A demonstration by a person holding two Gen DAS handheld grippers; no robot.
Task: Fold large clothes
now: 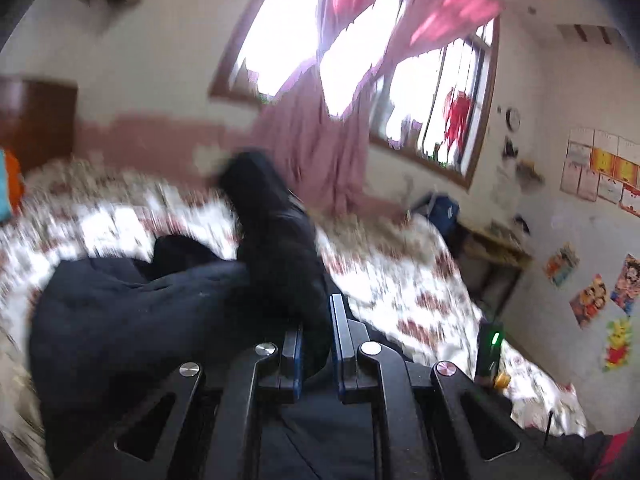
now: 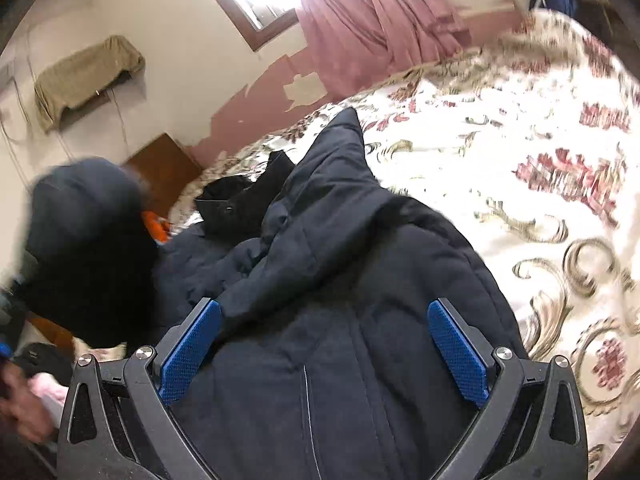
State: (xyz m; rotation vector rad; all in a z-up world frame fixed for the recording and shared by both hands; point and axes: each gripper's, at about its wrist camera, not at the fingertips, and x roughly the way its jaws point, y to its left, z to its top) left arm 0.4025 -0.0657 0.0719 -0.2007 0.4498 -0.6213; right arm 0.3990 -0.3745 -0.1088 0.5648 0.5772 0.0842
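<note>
Floral bedding, a white quilt [image 2: 500,152] printed with red blossoms and tan scrolls, fills a bedroom where pink curtains [image 1: 320,148] hang across a bright window.

Between the blue-padded fingers of the left gripper [image 1: 316,344] sits a bunched fold of the large dark navy padded coat [image 2: 360,280]; the jaws stand close together, pinching that fabric, and the lifted part, probably a sleeve, rises in a dark column above them. Holding it raised like this seems meant to carry the piece over the coat's body for a fold.

The right gripper [image 2: 324,344] has its fingers spread wide, gripping nothing, and hovers low over the coat's front panel; I cannot tell whether the pads touch the cloth. It looks placed to pin or smooth the body while the other side moves.

Only the right wrist view shows the coat's layout: spread on the quilt, its pointed hood towards the wall, a black buttoned garment [image 2: 244,200] just beside it. The left wrist view, heavily blurred, alone shows the pinch itself and the poster-covered wall [image 1: 596,208] beyond the bed.
</note>
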